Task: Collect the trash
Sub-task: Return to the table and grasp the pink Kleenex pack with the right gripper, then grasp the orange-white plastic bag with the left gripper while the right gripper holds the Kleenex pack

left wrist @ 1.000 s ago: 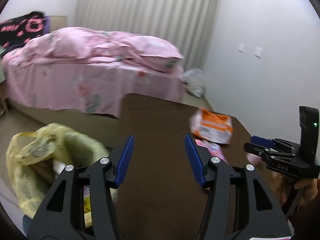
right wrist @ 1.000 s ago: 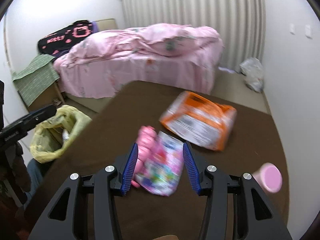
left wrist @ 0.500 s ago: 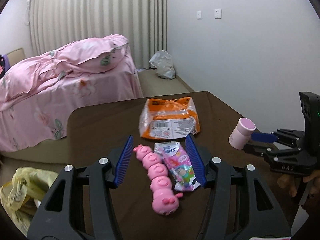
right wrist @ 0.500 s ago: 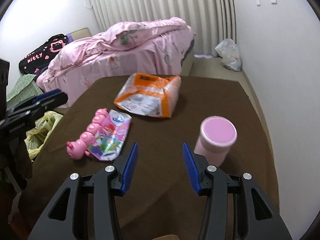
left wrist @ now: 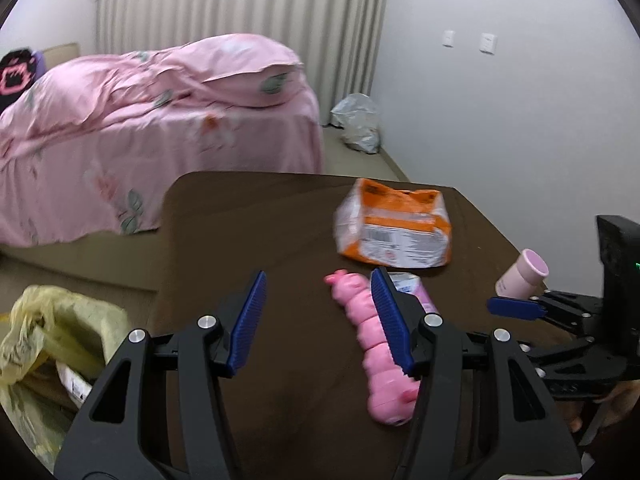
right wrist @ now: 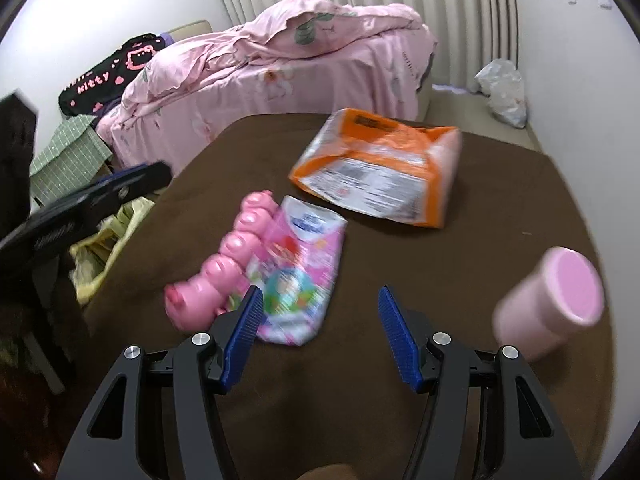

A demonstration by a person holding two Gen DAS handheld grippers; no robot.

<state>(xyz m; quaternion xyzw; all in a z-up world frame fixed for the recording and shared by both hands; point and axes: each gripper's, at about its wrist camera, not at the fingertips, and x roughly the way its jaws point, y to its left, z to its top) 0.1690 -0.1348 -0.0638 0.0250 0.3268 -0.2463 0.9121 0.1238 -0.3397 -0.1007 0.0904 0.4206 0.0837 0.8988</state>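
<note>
Trash is spread over the brown table point(right wrist: 500, 208) and none of it is picked up yet. Nearest the right gripper point(right wrist: 320, 336) lies a pink printed pouch point(right wrist: 298, 276), flat, with one end just at the left blue pad, and touching its side a pink caterpillar toy point(right wrist: 218, 268). The right gripper's jaws have just been opening and now stand wide — nothing is between them, only bare tabletop. Half a second ago that gripper pointed at the gap between pouch and cup; now the pouch sits closer under it, so I'd judge the pouch is the next thing it means to take. To its right stands a pink cup point(right wrist: 552, 300), tilted in the fisheye view. Farther back rests the orange-and-white wrapper point(right wrist: 380, 168), crumpled and puffed.

The left gripper point(left wrist: 318, 320) hangs about half open and empty; a second ago it looked over the yellow trash bag point(left wrist: 48, 344) beside the table — that bag, with something already in it, now sits at its lower left. Beyond the table: a bed with a pink quilt point(right wrist: 280, 48), and a white plastic bag point(right wrist: 502, 88) on the floor by the curtain.
</note>
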